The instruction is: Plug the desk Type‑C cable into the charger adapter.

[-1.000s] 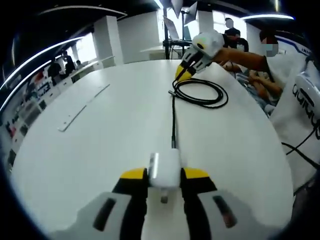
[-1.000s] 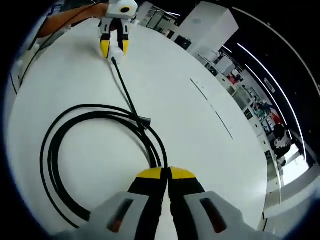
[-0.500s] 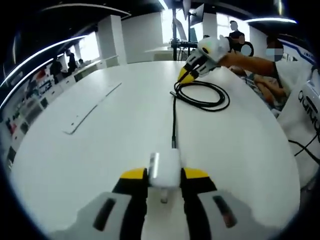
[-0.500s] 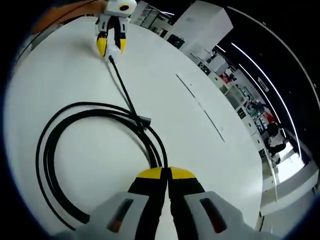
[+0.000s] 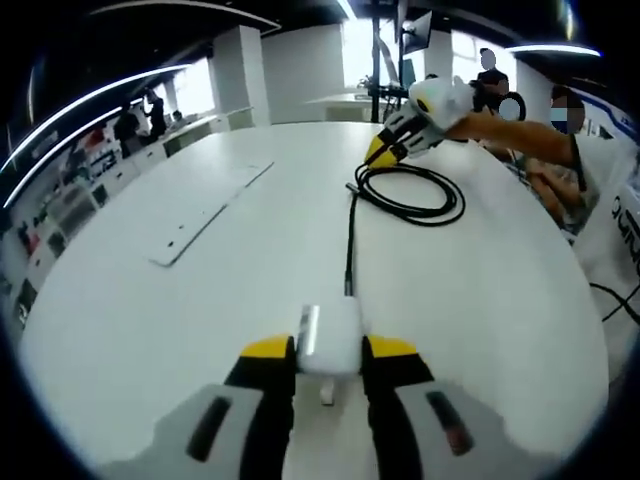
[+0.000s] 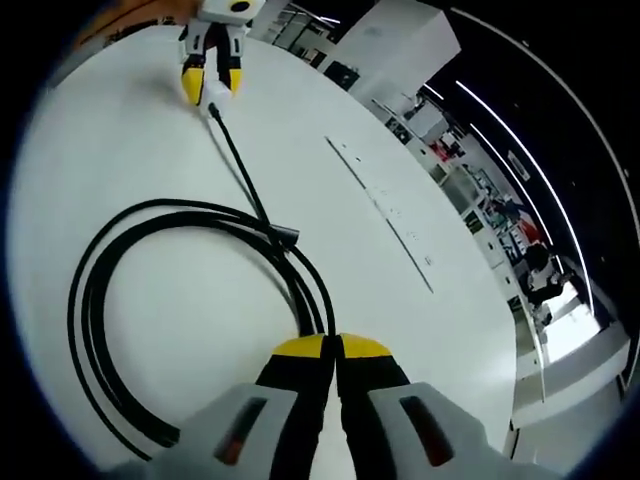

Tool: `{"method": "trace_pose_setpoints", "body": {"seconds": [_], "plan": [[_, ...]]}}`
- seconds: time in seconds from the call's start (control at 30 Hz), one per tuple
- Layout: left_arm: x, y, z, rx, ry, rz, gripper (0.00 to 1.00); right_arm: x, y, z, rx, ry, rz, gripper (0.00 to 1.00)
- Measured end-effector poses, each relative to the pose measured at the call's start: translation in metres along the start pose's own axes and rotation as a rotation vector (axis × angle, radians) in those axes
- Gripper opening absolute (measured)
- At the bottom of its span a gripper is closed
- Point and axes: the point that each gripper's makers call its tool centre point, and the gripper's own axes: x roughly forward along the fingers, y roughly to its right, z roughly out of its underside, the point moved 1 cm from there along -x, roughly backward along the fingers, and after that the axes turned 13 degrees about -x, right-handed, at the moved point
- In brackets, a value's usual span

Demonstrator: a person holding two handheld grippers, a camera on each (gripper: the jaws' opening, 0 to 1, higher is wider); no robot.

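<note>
White table: cable appears plugged into adapter, pinched by left gripper; right gripper is pressed shut on cable.

Black cable coils on white table before closed hand-held gripper.

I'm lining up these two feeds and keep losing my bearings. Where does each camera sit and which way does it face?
Left gripper view: rides the left hand-held gripper, which grips the white charger adapter; it faces along the black cable to the right hand-held gripper.
Right gripper view: rides the right hand-held gripper, facing back to the left one.
Shared: cable, white table.
</note>
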Motion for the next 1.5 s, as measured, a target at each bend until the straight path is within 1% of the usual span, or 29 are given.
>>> {"method": "trace_pose_setpoints", "body": {"seconds": [0.17,0.23,0.3,0.43,0.53,0.57,0.6,0.67,0.7,0.8,0.83,0.87,0.9,0.93,1.0,1.07,1.1,1.13,1.2,1.23,1.27,1.3,1.33,1.37,1.4,1.43,1.47,1.5], "plan": [[0.004,-0.006,-0.003,-0.003,-0.020,-0.006,0.25,0.011,0.012,0.001,-0.005,-0.010,0.008,0.02],[0.005,-0.007,-0.004,-0.005,-0.025,-0.007,0.25,0.009,0.010,0.002,-0.003,-0.014,0.016,0.02],[0.005,-0.010,-0.005,-0.007,-0.028,-0.008,0.25,0.011,0.013,0.003,-0.004,-0.018,0.019,0.02],[0.006,-0.014,-0.006,-0.020,-0.021,-0.010,0.25,0.010,0.012,0.002,-0.010,-0.012,0.017,0.02],[0.006,-0.015,-0.006,-0.024,-0.017,-0.011,0.26,0.011,0.012,0.002,-0.025,-0.008,0.020,0.03],[0.005,-0.012,-0.005,-0.023,-0.016,-0.014,0.26,0.009,0.009,0.002,-0.045,-0.002,0.024,0.03],[0.005,-0.008,-0.004,-0.022,-0.014,-0.014,0.26,0.009,0.010,0.001,-0.048,0.002,0.024,0.03],[0.005,-0.009,-0.004,-0.027,-0.006,-0.013,0.26,0.010,0.014,0.001,-0.041,0.013,0.031,0.03],[0.004,-0.008,-0.004,-0.029,-0.004,-0.016,0.28,0.010,0.014,0.001,-0.036,0.016,0.032,0.03],[0.003,-0.002,-0.002,-0.033,0.009,-0.037,0.33,0.009,0.016,-0.003,-0.017,0.040,0.051,0.08],[0.001,0.000,-0.004,-0.046,0.033,-0.033,0.33,0.007,0.017,-0.005,-0.003,0.054,0.059,0.11],[-0.001,-0.002,-0.008,-0.054,0.048,-0.025,0.33,0.006,0.017,-0.006,0.003,0.063,0.059,0.13],[-0.002,-0.001,-0.008,-0.052,0.054,-0.023,0.34,0.005,0.017,-0.008,0.010,0.072,0.056,0.15],[-0.004,0.000,-0.009,-0.048,0.059,-0.024,0.35,0.005,0.017,-0.008,0.012,0.071,0.057,0.16],[-0.008,-0.001,-0.014,-0.042,0.089,-0.030,0.36,0.000,0.014,-0.009,0.002,0.072,0.069,0.19],[-0.017,0.002,-0.023,-0.012,0.174,-0.062,0.37,0.001,0.017,-0.009,-0.007,0.079,0.081,0.24],[-0.019,0.001,-0.028,-0.006,0.209,-0.066,0.39,0.000,0.019,-0.009,-0.008,0.080,0.089,0.25],[-0.023,0.001,-0.033,-0.008,0.254,-0.074,0.39,-0.003,0.021,-0.008,-0.007,0.091,0.113,0.25],[-0.029,0.010,-0.034,-0.057,0.327,-0.072,0.42,-0.005,0.024,-0.007,-0.006,0.104,0.131,0.25],[-0.032,0.013,-0.035,-0.081,0.376,-0.076,0.46,-0.004,0.028,-0.007,0.003,0.111,0.137,0.27],[-0.035,0.015,-0.034,-0.120,0.428,-0.086,0.54,-0.006,0.028,-0.007,0.027,0.124,0.147,0.29],[-0.035,0.015,-0.031,-0.135,0.436,-0.089,0.65,-0.010,0.025,-0.011,0.054,0.143,0.157,0.31],[-0.036,0.018,-0.025,-0.151,0.452,-0.088,0.73,-0.013,0.024,-0.011,0.093,0.173,0.157,0.32],[-0.037,0.021,-0.018,-0.169,0.453,-0.110,0.78,-0.016,0.023,-0.011,0.125,0.193,0.160,0.33],[-0.038,0.021,-0.013,-0.182,0.452,-0.125,0.81,-0.021,0.022,-0.012,0.145,0.207,0.160,0.35],[-0.040,0.026,-0.005,-0.193,0.457,-0.131,0.81,-0.032,0.017,-0.013,0.174,0.237,0.161,0.36],[-0.043,0.028,-0.003,-0.197,0.471,-0.134,0.81,-0.036,0.015,-0.014,0.191,0.250,0.162,0.37],[-0.050,0.028,0.000,-0.205,0.509,-0.149,0.82,-0.042,0.010,-0.015,0.222,0.276,0.169,0.38]]}}
